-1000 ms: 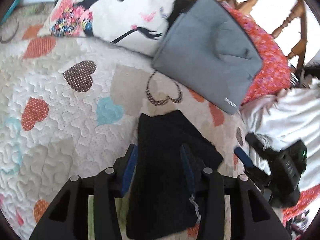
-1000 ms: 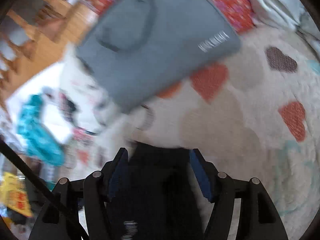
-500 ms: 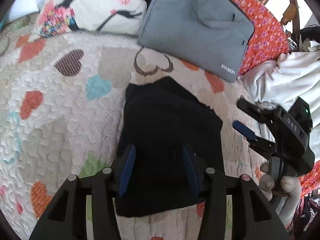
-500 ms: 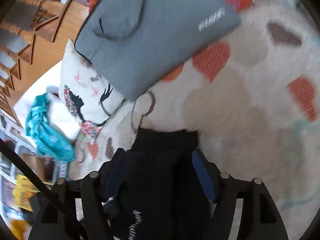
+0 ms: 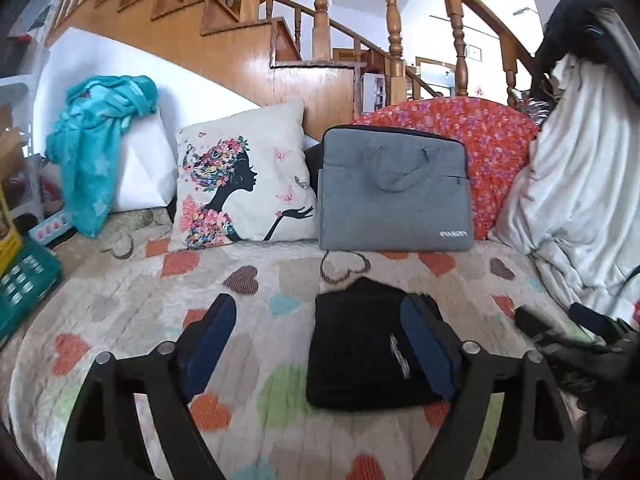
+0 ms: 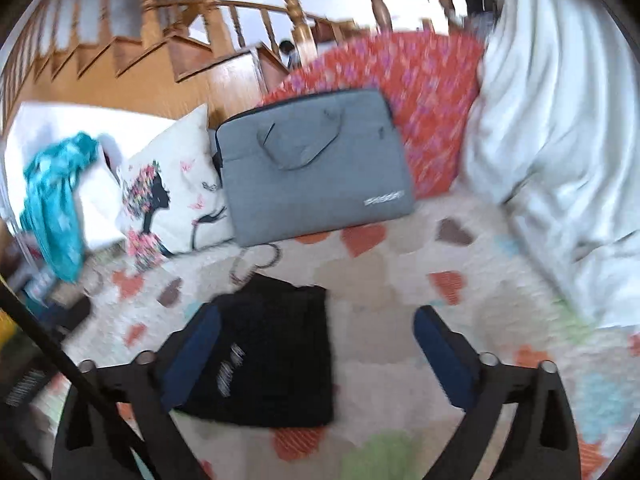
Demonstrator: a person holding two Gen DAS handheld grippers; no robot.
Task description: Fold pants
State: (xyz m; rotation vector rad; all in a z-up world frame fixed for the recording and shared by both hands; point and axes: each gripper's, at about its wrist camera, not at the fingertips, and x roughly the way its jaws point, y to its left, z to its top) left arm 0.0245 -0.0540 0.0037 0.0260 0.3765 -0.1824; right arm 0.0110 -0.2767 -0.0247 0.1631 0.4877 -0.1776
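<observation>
The black pants (image 5: 360, 344) lie folded into a compact rectangle on the heart-patterned quilt (image 5: 132, 312), a white logo showing on top. In the left wrist view my left gripper (image 5: 318, 344) stands above and in front of them, its jaws opening wide with nothing pressed between the blue pads. The right wrist view is blurred; there the folded pants (image 6: 276, 356) sit low and left, and my right gripper (image 6: 316, 352) has its jaws opening to full width, touching nothing. The right gripper also shows at the left wrist view's right edge.
A grey laptop bag (image 5: 394, 188) leans against a red floral cushion (image 5: 500, 140) at the back. A printed pillow (image 5: 244, 184) stands to its left. A white blanket (image 5: 576, 184) is piled at the right. A teal cloth (image 5: 96, 148) hangs at far left before a wooden staircase.
Both grippers have let go of the pants, opened wide and pulled back and up. The pants now lie folded on the quilt, and the views have tilted up toward the staircase.
</observation>
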